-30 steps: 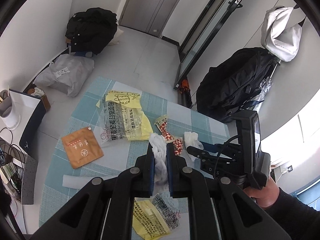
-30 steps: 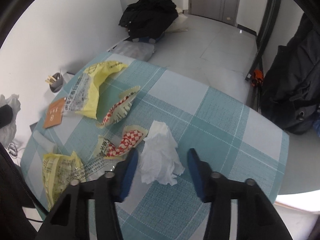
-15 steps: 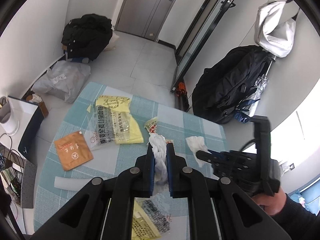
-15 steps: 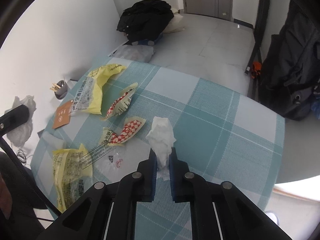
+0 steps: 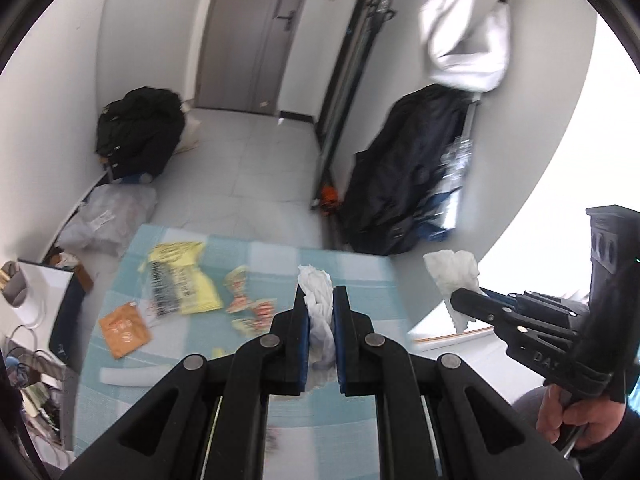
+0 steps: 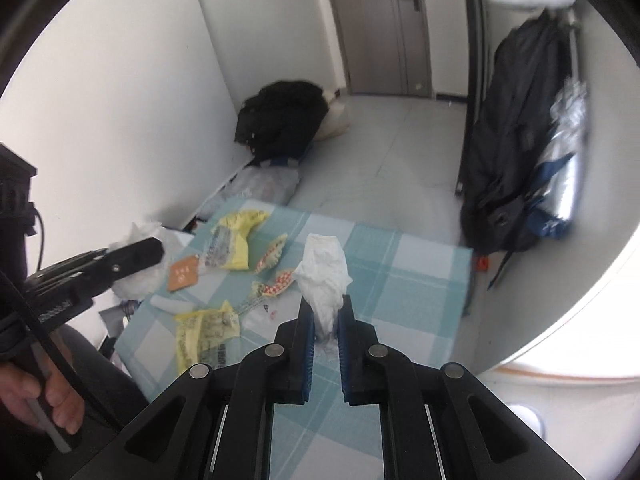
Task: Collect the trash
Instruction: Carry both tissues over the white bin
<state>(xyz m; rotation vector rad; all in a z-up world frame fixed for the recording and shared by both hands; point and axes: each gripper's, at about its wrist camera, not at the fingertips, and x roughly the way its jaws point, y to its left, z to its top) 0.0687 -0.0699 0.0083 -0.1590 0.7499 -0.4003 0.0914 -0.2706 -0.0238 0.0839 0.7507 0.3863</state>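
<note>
white tissue now pinched by right claw, lifted; left claw grips its tissue wad.

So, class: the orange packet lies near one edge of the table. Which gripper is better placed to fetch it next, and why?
Neither is free: the left gripper and right gripper each clamp a tissue. Once emptied, probably the left: the orange packet lies on its side.
</note>
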